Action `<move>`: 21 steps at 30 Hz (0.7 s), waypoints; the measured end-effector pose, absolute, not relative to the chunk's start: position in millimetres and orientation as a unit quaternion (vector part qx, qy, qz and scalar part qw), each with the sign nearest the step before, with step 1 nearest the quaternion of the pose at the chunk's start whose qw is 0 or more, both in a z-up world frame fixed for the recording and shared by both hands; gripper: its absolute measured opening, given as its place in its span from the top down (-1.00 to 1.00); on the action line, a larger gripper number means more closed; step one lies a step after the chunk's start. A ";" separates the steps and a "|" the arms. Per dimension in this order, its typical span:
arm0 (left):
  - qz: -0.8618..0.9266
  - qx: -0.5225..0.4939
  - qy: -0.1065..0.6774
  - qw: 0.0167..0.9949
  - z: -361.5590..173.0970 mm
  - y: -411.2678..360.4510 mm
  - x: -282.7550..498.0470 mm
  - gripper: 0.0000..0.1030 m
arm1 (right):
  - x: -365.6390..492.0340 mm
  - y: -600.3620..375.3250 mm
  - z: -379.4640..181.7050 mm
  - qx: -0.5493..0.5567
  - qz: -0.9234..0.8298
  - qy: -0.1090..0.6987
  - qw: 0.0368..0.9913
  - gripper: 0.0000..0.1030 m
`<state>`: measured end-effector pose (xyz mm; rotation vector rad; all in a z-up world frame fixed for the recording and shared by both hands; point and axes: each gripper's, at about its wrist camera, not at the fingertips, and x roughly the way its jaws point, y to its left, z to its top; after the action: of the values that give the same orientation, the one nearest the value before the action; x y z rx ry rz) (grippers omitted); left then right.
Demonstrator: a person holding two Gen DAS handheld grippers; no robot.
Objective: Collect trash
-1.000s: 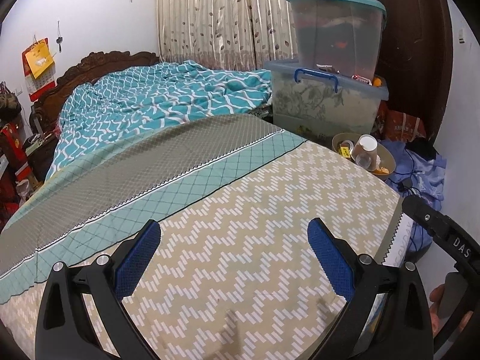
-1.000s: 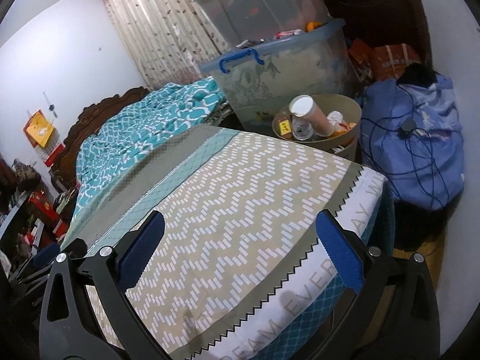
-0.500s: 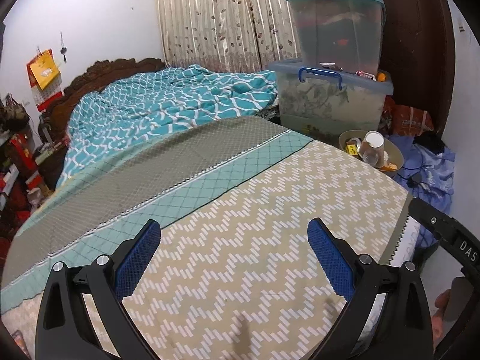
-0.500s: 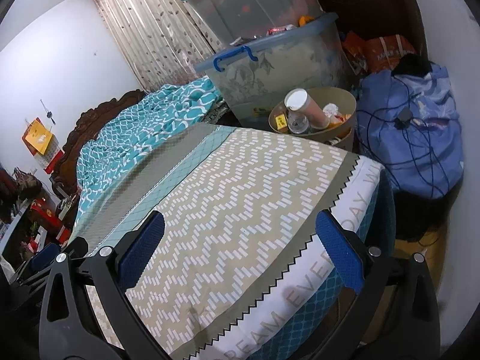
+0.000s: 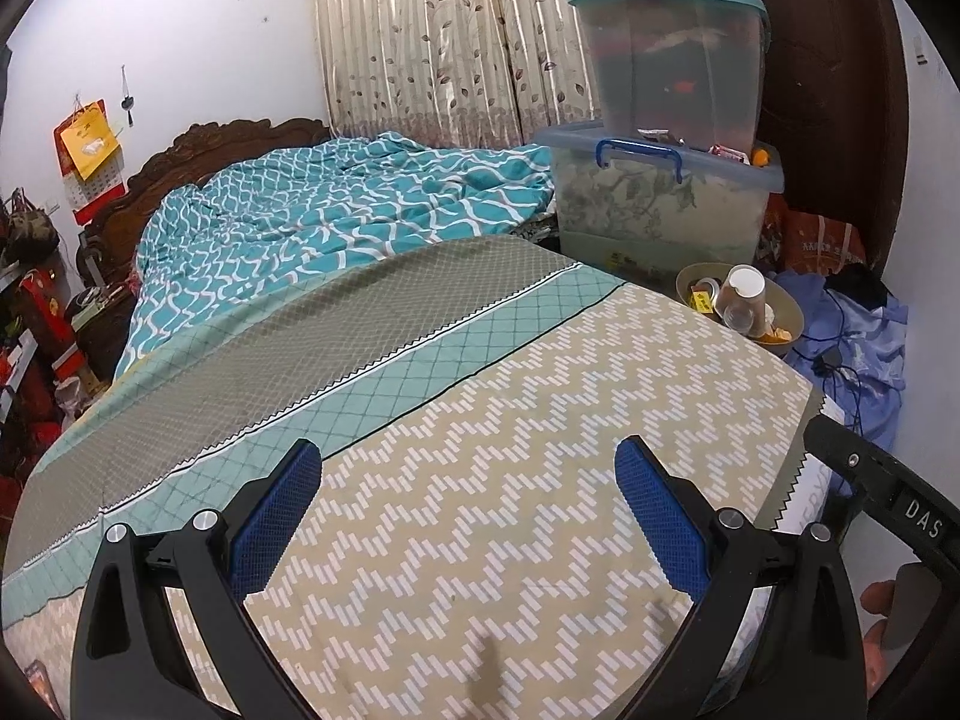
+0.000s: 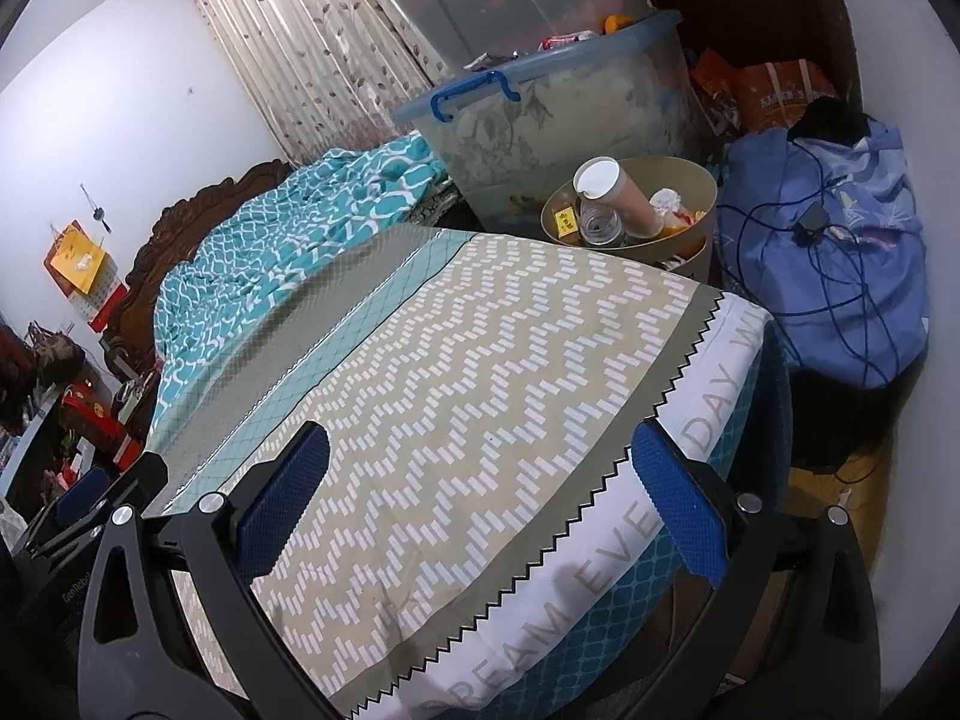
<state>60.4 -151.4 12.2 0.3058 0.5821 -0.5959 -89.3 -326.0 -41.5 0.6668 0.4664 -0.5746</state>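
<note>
A round beige trash bin point(image 6: 696, 177) point(image 5: 786, 306) stands on the floor past the bed's far corner. In it lie a paper cup point(image 6: 612, 192) point(image 5: 744, 291), a clear jar point(image 6: 600, 225), a yellow tag and crumpled scraps. My left gripper point(image 5: 468, 483) hovers open over the zigzag bedspread point(image 5: 510, 420), nothing between its blue pads. My right gripper point(image 6: 480, 474) is open too, above the bed's foot edge, empty. The right gripper's black frame point(image 5: 888, 492) shows at the right in the left wrist view.
Stacked clear storage boxes point(image 5: 666, 132) stand behind the bin. A blue cloth bundle with a black cable point(image 6: 828, 240) lies right of the bin by the wall. A teal quilt point(image 5: 336, 210) covers the bed's head. Cluttered shelves point(image 5: 30, 324) line the left side.
Both views have shifted slightly, the bin now sits a little closer and lower in the right wrist view. Both grippers stay open and empty.
</note>
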 end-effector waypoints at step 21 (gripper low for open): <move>-0.291 0.143 0.296 0.899 10.2 -150.7 66.4 -0.83 | -96.6 -319.2 -29.1 0.311 -0.281 0.208 0.884 -0.93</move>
<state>66.4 -150.7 10.2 0.2961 0.6128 -0.6023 -96.6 -319.2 -29.1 0.6480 0.4323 -0.5857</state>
